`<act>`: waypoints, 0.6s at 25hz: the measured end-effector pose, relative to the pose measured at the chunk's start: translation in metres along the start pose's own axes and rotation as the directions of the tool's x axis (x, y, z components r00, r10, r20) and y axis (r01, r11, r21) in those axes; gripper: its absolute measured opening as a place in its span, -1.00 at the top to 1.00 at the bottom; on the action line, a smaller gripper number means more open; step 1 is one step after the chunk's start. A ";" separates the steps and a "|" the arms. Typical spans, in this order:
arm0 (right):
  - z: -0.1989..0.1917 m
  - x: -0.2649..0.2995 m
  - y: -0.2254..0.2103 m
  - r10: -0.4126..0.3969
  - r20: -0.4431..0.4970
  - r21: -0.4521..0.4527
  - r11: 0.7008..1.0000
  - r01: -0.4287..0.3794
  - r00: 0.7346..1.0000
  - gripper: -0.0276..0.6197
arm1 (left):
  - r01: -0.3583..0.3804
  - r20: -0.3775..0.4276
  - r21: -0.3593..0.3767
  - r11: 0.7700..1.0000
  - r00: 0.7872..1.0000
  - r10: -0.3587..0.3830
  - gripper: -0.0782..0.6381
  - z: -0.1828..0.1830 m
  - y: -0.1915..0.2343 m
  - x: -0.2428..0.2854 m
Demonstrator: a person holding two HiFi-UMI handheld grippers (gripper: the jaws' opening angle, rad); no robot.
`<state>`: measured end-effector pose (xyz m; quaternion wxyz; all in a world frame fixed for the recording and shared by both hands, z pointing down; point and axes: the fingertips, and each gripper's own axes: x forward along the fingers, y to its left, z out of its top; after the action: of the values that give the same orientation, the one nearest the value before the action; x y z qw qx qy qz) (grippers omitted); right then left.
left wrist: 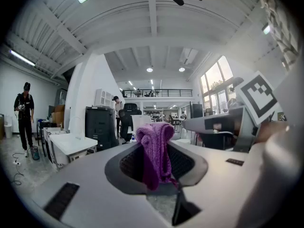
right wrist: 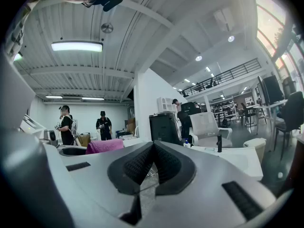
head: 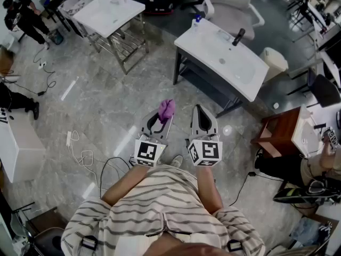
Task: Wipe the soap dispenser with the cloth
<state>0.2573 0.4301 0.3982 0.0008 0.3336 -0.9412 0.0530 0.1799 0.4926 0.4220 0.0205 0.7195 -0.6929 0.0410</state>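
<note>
My left gripper [head: 163, 118] is shut on a purple cloth [head: 167, 109], which sticks up between its dark pads [left wrist: 129, 164] and droops over them [left wrist: 154, 139]. Beside it, my right gripper [head: 199, 111] is shut and holds nothing, its pads [right wrist: 142, 164] pressed together. Both are held level in front of the person, over the marble floor. The soap dispenser [head: 197, 20], a small bottle with a blue top, stands on the far left corner of a white sink table [head: 250, 81] ahead. It also shows small in the right gripper view [right wrist: 187, 143], left of a black faucet [right wrist: 219, 143].
Behind the sink table is a white office chair [head: 230, 4], with a beige bin [head: 274, 60] to its right. Another white table [head: 109, 15] stands far left. A brown wooden cabinet [head: 277, 132] is at the right. Cables [head: 85, 156] lie on the floor, and people stand at the left [head: 24, 17].
</note>
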 end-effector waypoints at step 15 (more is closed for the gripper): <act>0.001 -0.010 -0.040 0.077 0.026 0.013 0.997 -0.077 0.997 0.93 | -0.041 0.006 -0.028 0.999 0.999 0.041 0.46 -0.003 -0.042 0.030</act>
<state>0.2907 0.4054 0.4003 -0.0156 0.2977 -0.9529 0.0553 0.2231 0.4642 0.4293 0.0274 0.7049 -0.7082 0.0294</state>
